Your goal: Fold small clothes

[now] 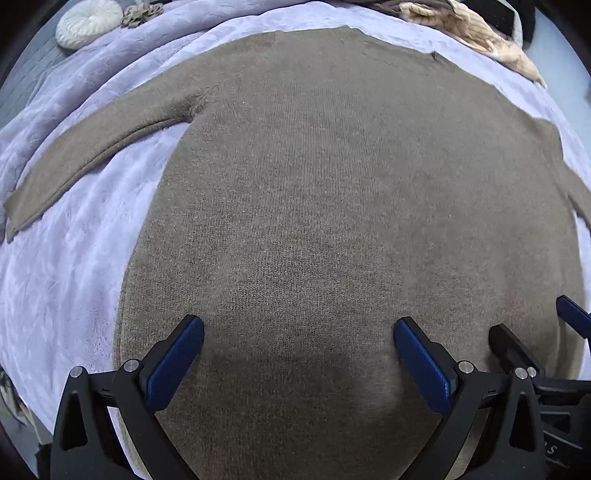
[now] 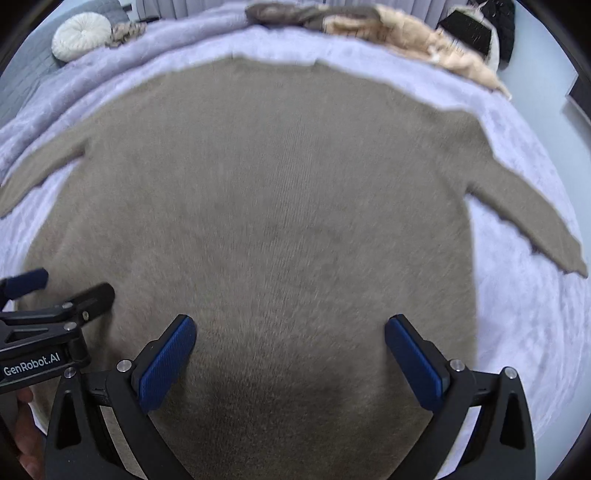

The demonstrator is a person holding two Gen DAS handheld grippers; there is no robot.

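Note:
A taupe knit sweater [image 1: 314, 184] lies spread flat on a lavender blanket [image 1: 74, 258], its left sleeve [image 1: 85, 155] stretched out to the left. It also fills the right wrist view [image 2: 277, 206], where its right sleeve [image 2: 535, 221] points right. My left gripper [image 1: 299, 350] is open and empty, low over the sweater's near part. My right gripper [image 2: 290, 347] is open and empty, just right of the left one. The right gripper's fingers [image 1: 517, 347] show at the left wrist view's right edge. The left gripper's fingers [image 2: 74, 295] show at the right wrist view's left edge.
A round white cushion [image 2: 81, 37] lies at the far left of the bed. A pile of beige and brown clothes [image 2: 406, 37] lies at the far right, with dark items [image 2: 491, 22] behind it. The blanket [image 2: 517, 332] borders the sweater on the right.

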